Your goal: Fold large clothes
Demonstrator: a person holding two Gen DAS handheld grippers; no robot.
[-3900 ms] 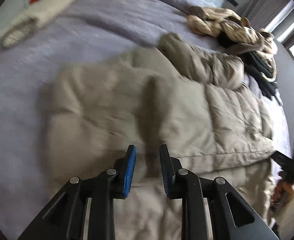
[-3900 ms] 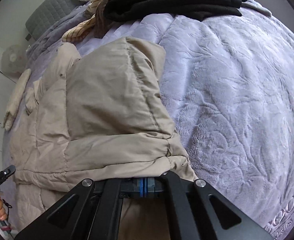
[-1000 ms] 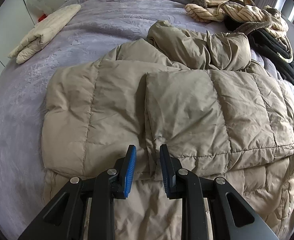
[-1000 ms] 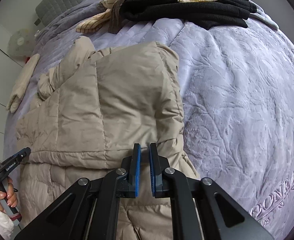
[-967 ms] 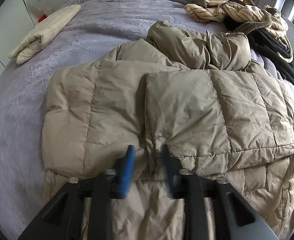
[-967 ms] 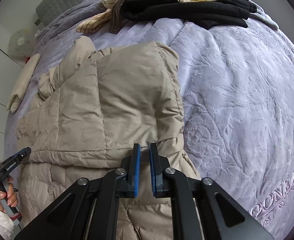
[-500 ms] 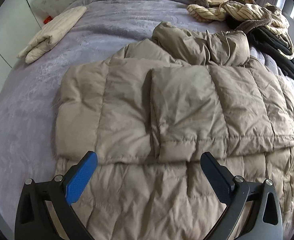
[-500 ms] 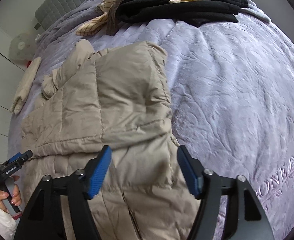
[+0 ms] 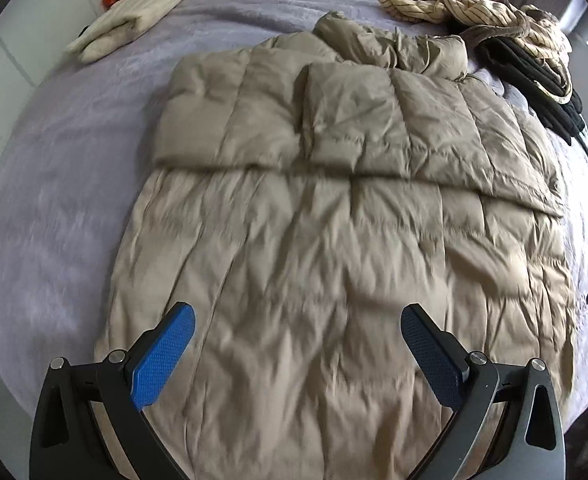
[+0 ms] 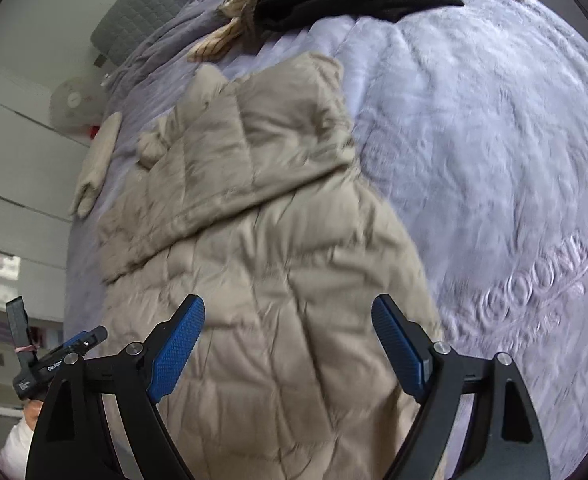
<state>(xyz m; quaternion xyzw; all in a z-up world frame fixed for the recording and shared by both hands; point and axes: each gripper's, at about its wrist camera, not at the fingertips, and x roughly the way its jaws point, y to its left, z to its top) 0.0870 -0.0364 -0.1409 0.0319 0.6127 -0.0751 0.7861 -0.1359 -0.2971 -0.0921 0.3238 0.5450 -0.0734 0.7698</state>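
Note:
A long beige puffer coat (image 9: 334, 240) lies flat on the purple bed cover (image 9: 53, 160), with both sleeves folded across its upper body (image 9: 374, 132) and the hood bunched at the far end (image 9: 394, 44). My left gripper (image 9: 298, 344) is wide open and empty above the coat's lower part. My right gripper (image 10: 287, 340) is also wide open and empty over the coat (image 10: 273, 280) near its right edge. The left gripper's body (image 10: 53, 360) shows at the left edge of the right wrist view.
A folded cream garment (image 9: 133, 16) lies at the far left of the bed. A pile of striped (image 9: 474, 4) and black clothes (image 9: 542, 80) lies at the far right. A white fan (image 10: 75, 104) and grey headboard (image 10: 141, 20) stand behind the bed. Embossed bed cover (image 10: 494, 160) spreads right of the coat.
Both grippers have opened wide, let go of the folded sleeves, and pulled back towards the coat's lower end. The sleeves stay folded across the coat.

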